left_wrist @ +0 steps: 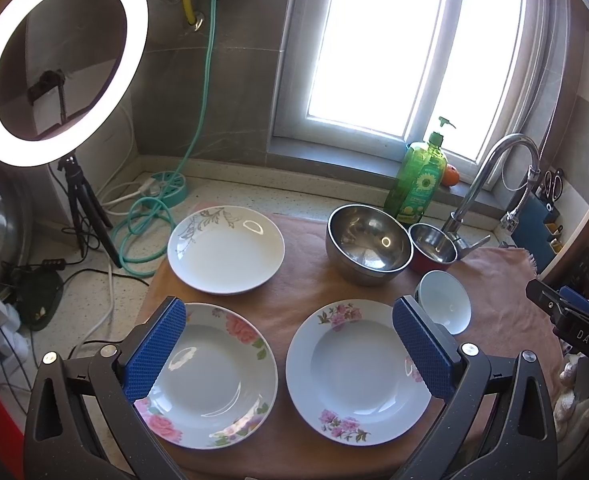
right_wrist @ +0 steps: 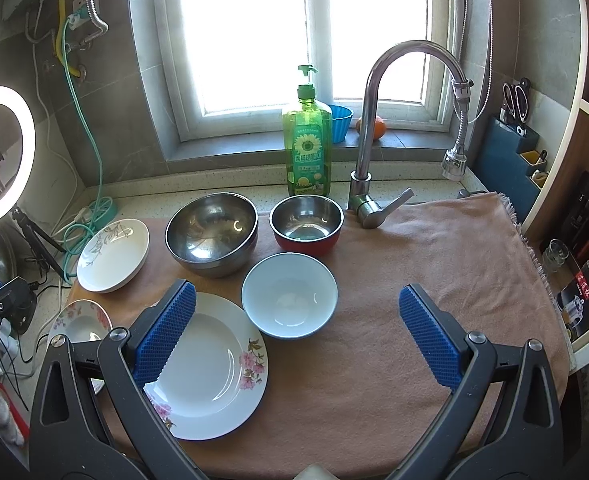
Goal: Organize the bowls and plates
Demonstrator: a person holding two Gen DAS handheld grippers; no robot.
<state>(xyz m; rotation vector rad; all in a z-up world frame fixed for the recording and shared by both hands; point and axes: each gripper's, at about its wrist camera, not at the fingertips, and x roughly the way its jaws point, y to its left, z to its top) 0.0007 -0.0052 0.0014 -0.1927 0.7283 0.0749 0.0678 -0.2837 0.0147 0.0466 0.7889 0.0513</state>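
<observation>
On a pink towel [left_wrist: 302, 276] lie three plates: a rose-patterned plate [left_wrist: 210, 376] at front left, a pink-blossom plate [left_wrist: 354, 372] [right_wrist: 210, 368] at front middle, and a grey-leaf plate [left_wrist: 226, 250] [right_wrist: 112, 256] behind. A large steel bowl [left_wrist: 368, 244] [right_wrist: 212, 234], a small red-sided steel bowl [left_wrist: 432, 246] [right_wrist: 306, 222] and a white bowl [left_wrist: 446, 300] [right_wrist: 290, 296] stand to the right. My left gripper [left_wrist: 288, 346] is open and empty above the two front plates. My right gripper [right_wrist: 298, 334] is open and empty above the towel, by the white bowl.
A green soap bottle [right_wrist: 306, 148] and a faucet [right_wrist: 374, 128] stand behind the bowls. A ring light on a tripod [left_wrist: 58, 60] and cables sit on the counter at left. A knife block [right_wrist: 510, 148] and shelves with boxes stand at right. A window is behind.
</observation>
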